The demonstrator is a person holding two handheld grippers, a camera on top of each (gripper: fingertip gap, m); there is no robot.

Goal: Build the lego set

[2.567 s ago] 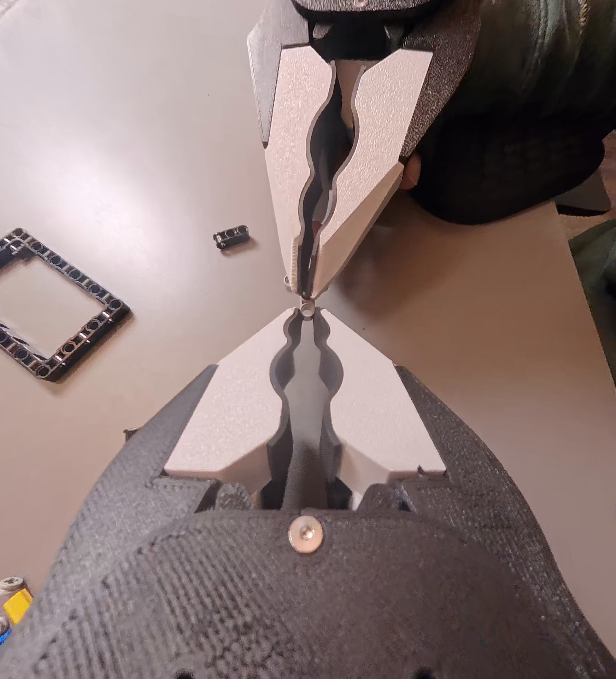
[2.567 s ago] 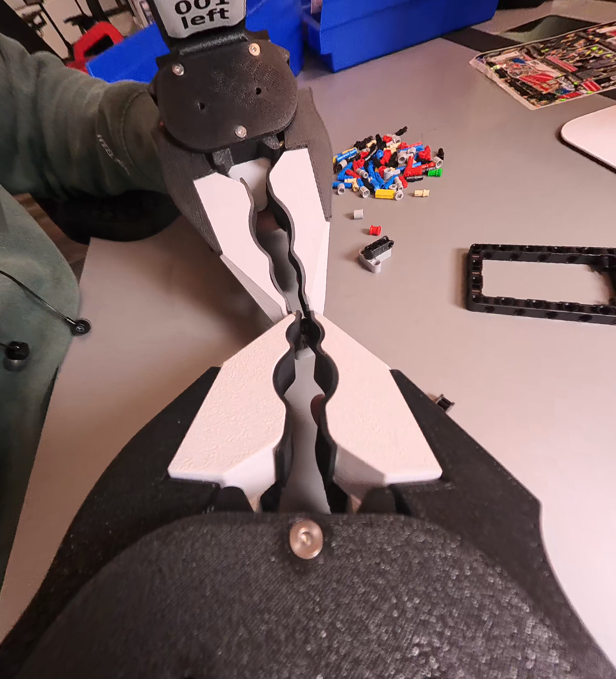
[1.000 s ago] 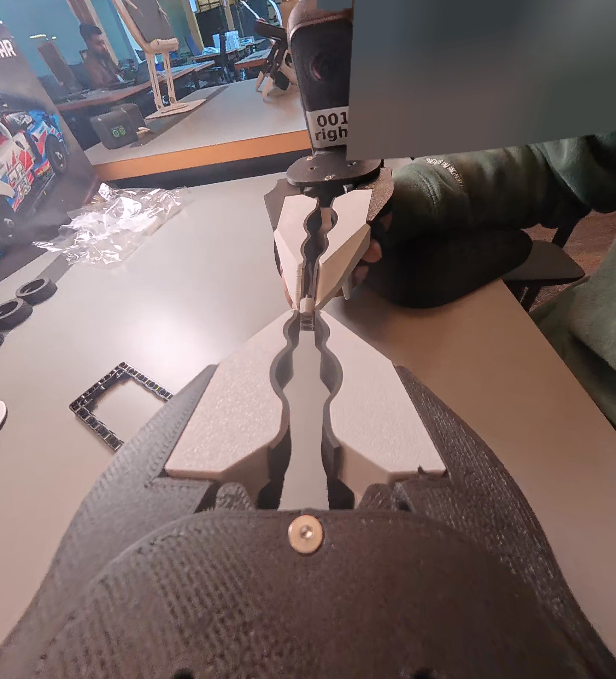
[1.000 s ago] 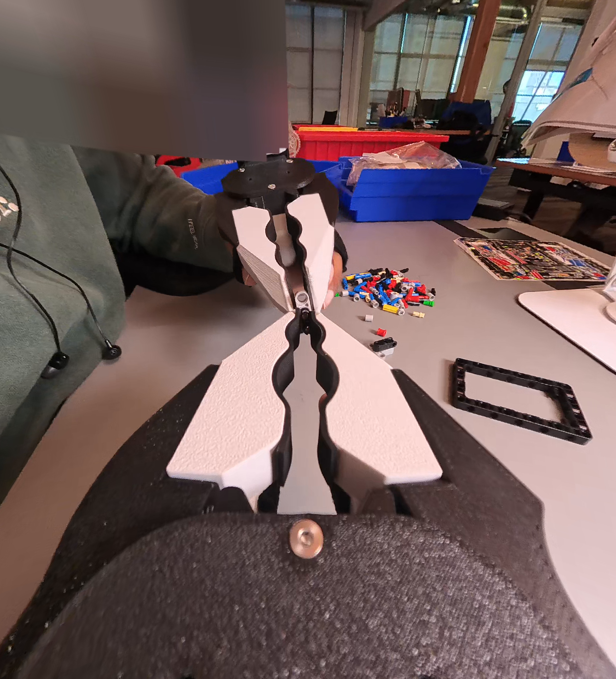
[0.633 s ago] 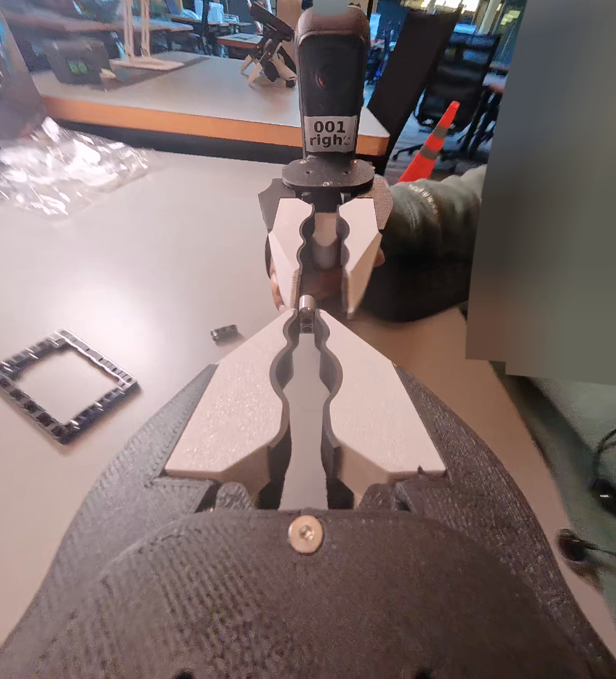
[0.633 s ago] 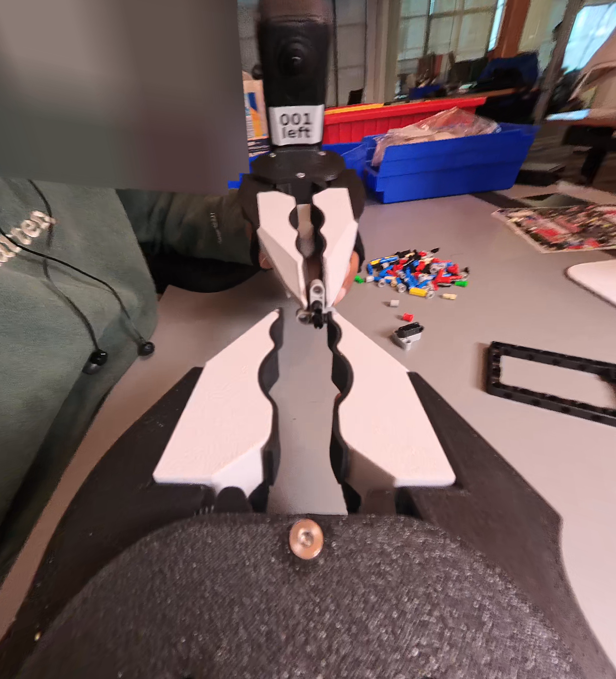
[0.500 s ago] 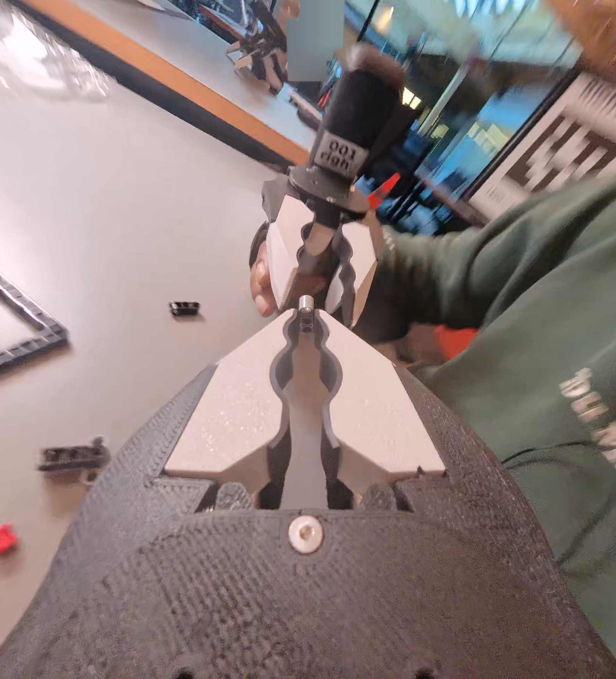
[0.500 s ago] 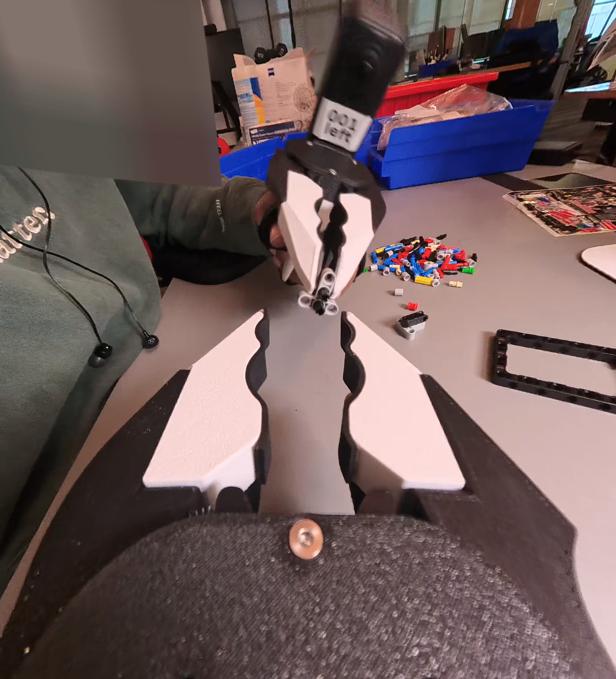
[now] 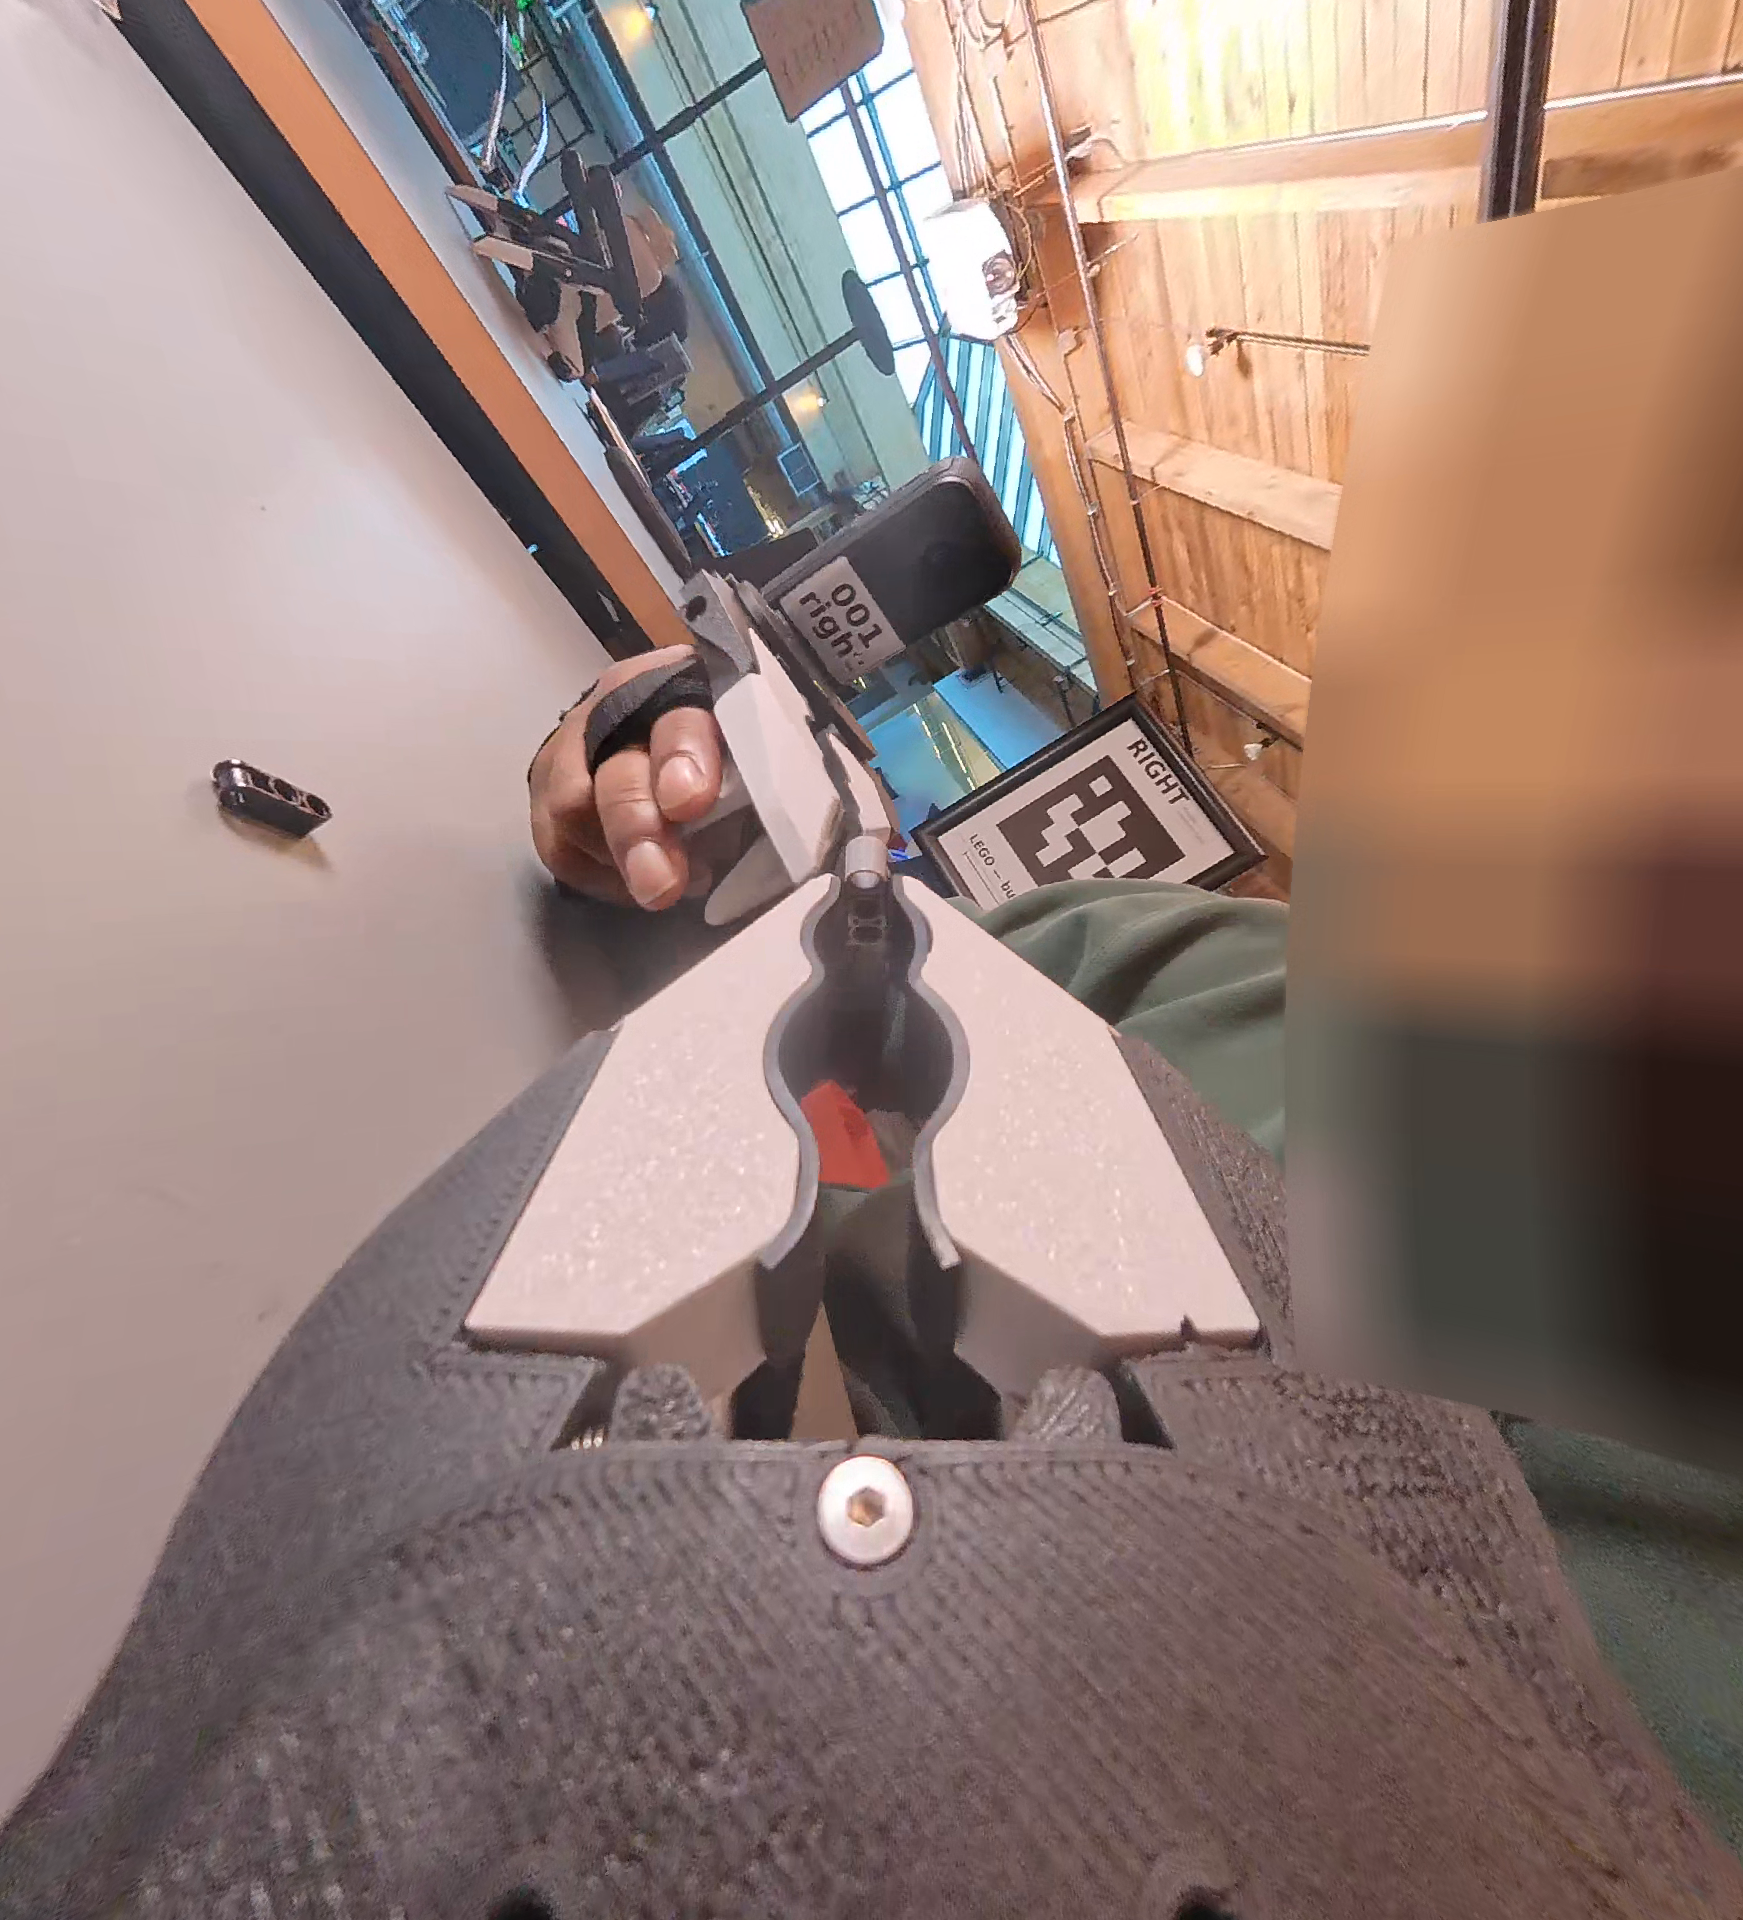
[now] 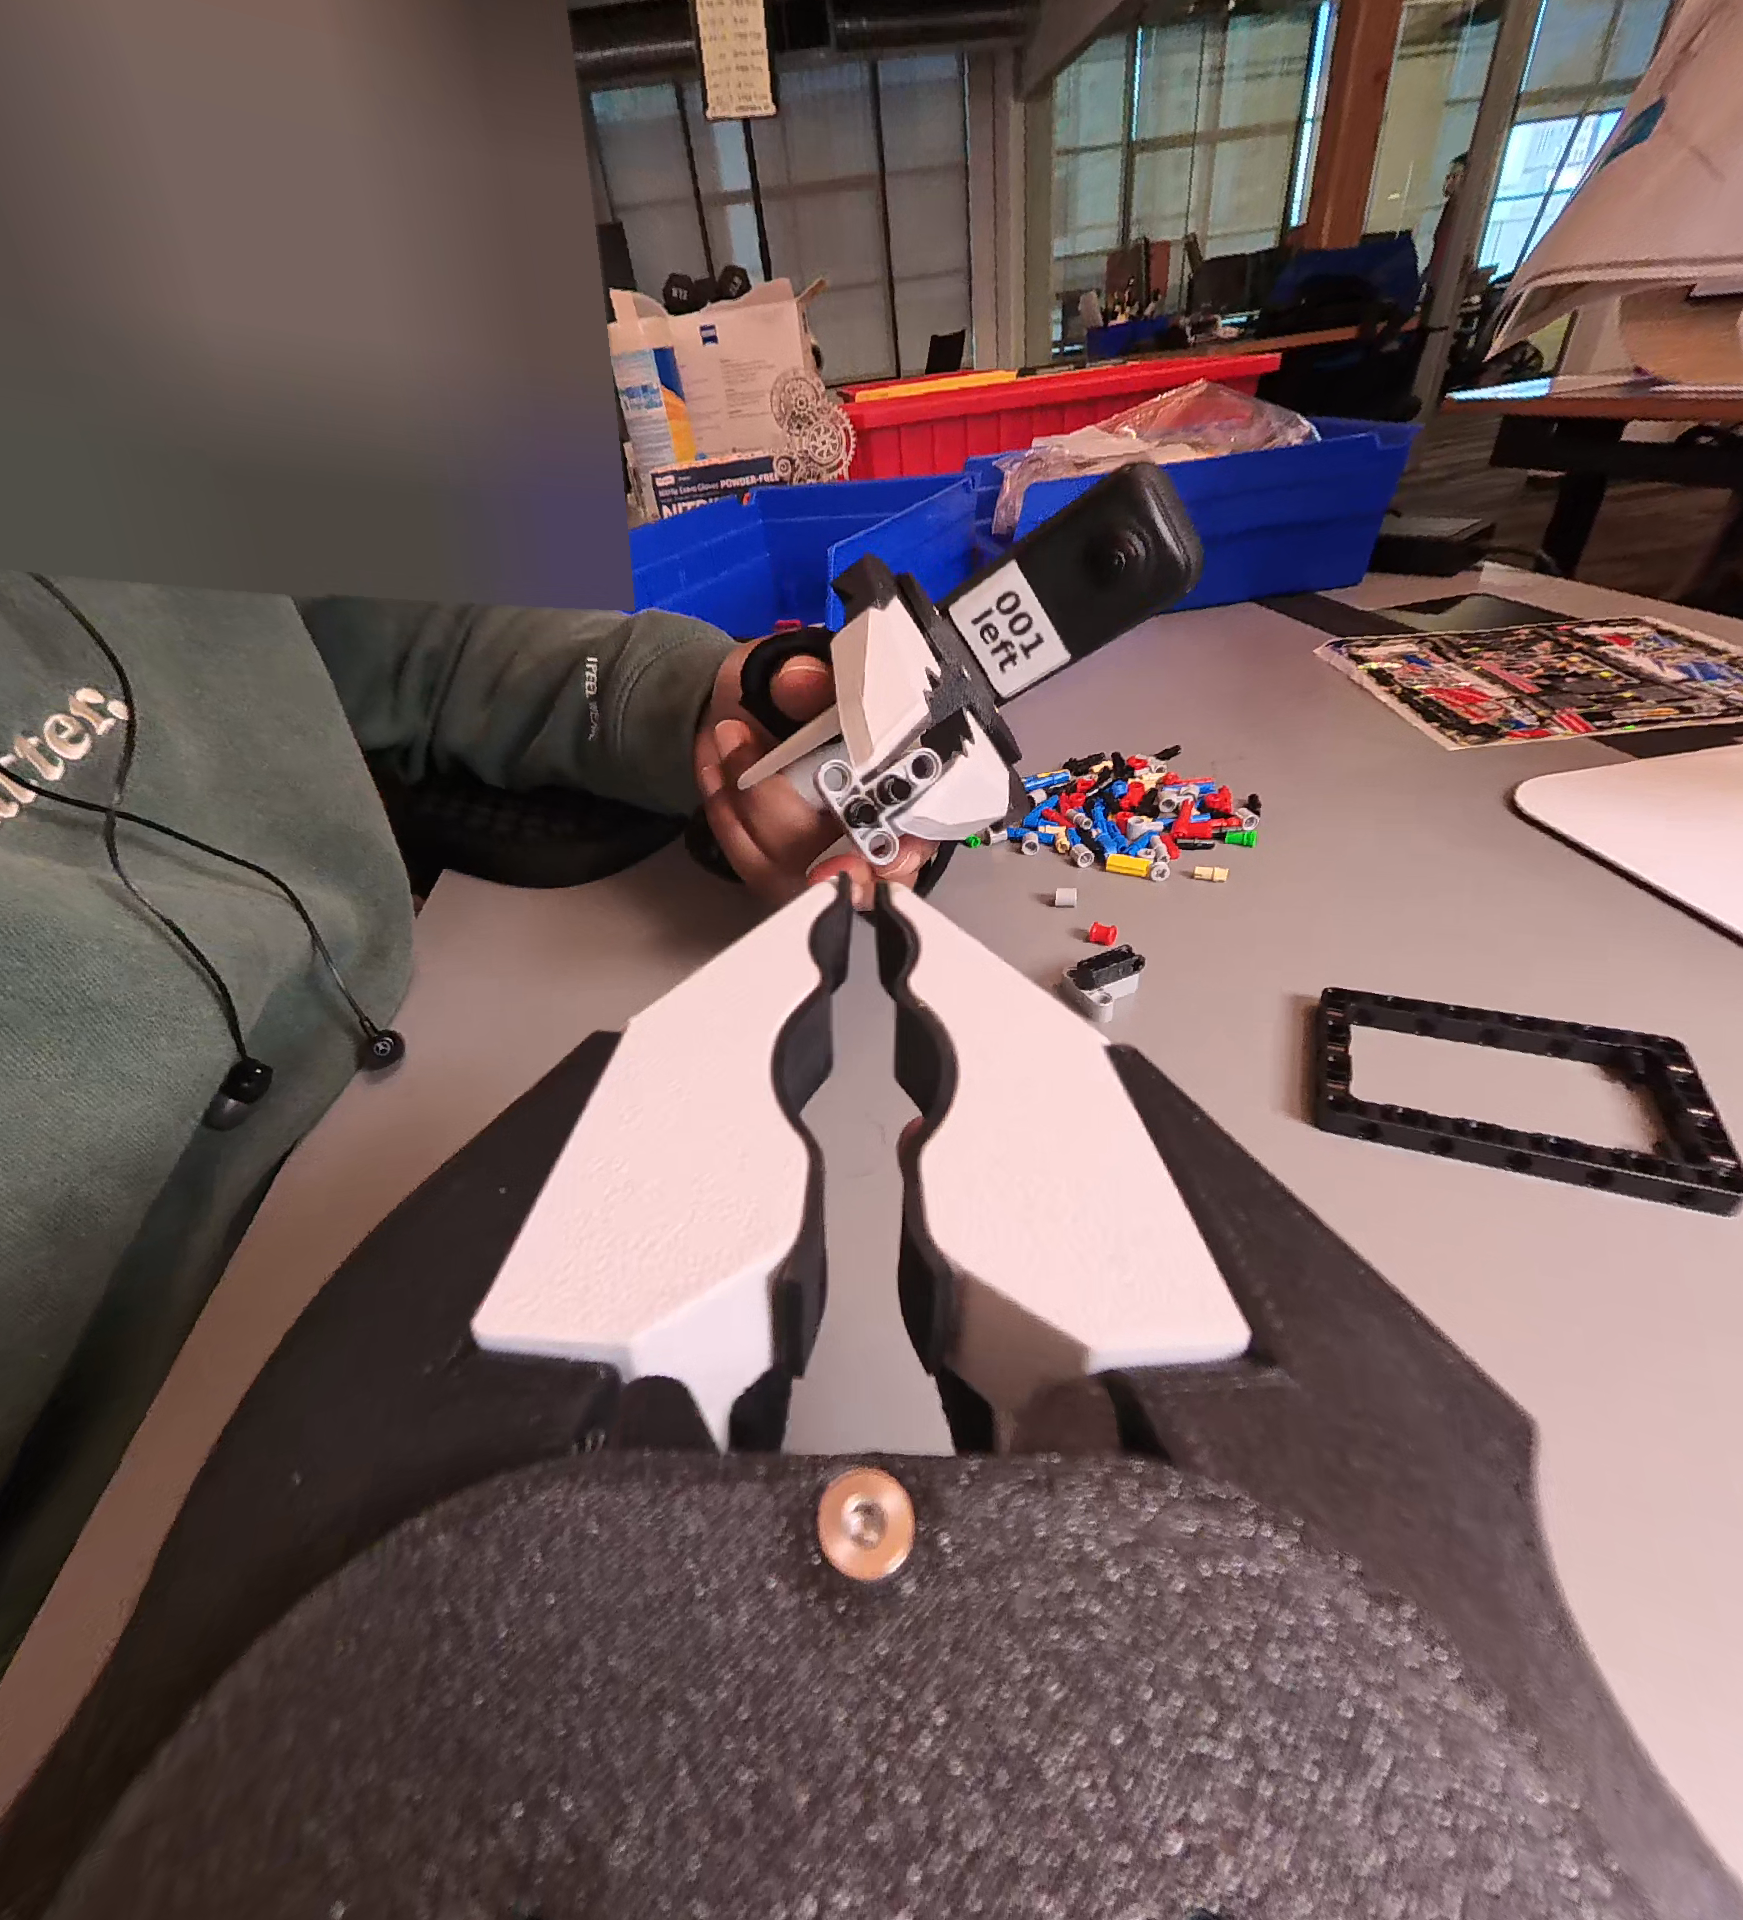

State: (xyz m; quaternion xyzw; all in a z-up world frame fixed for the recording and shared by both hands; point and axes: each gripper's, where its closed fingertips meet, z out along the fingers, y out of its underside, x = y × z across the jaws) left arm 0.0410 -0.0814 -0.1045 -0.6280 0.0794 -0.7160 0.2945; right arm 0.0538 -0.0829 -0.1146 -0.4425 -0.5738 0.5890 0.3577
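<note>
Your left gripper (image 10: 872, 805) is clamped on a small grey angled beam (image 10: 875, 798) with two black pins seated in its holes, held up in the air above the near edge of the worktop (image 10: 1262, 1351), tilted on its side. In the left wrist view the same piece shows only as a grey end (image 9: 864, 865) poking out between the closed tips.

Your right gripper (image 10: 862, 896) holds nothing; its tips stand almost together with a narrow slit between them, just short of the beam and not touching it.

This looks like a check of the pinned beam, or a hand-over. Keep the left grip steady and level the piece so the pin ends face you squarely, and if you take it with the right, open wider first and close on the flat of the beam, not on the pins.

The black rectangular frame (image 10: 1527, 1112) lies flat, well apart to the right, with bare worktop around it. The pile of loose parts (image 10: 1121, 816) and a small grey-and-black sub-assembly (image 10: 1104, 979) sit beyond your hand. Mind the worktop edge right under your grippers: a dropped pin could go off it.
</note>
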